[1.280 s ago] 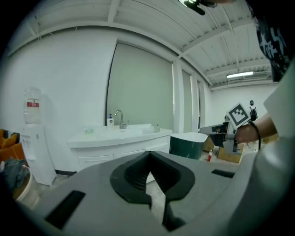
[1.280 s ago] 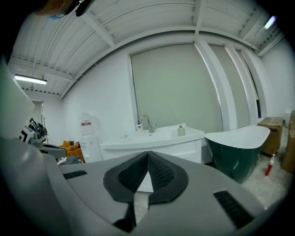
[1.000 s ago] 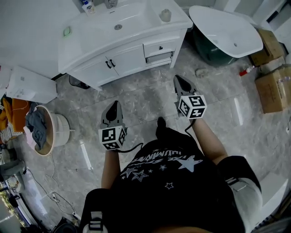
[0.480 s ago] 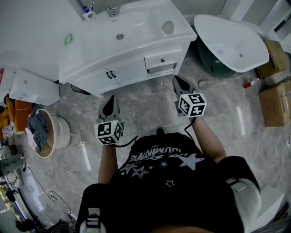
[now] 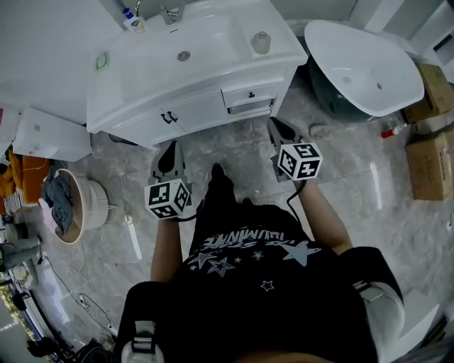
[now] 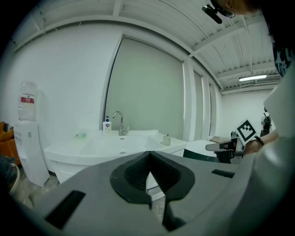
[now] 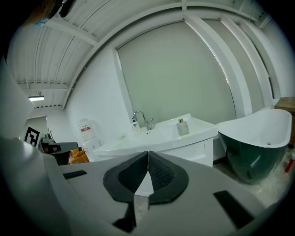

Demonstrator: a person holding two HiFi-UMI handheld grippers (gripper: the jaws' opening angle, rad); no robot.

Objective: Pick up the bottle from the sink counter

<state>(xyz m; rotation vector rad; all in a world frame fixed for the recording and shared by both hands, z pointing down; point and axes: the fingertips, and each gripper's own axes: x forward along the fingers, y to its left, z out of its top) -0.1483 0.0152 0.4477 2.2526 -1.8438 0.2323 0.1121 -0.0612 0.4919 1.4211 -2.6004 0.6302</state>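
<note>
— Where does the bottle (image 5: 261, 42) sit?
— On the sink counter (image 5: 206, 79), at its right edge. A soap dispenser (image 5: 132, 21) and the faucet (image 5: 170, 12) stand along the back edge.
— And the grippers?
— The left gripper (image 5: 169, 152) and the right gripper (image 5: 278, 130) both have their jaws pressed together on nothing. They hang over the floor before the cabinet (image 5: 198, 110), well apart from the bottle. A bathtub (image 5: 362, 64) stands just right of the counter.
</note>
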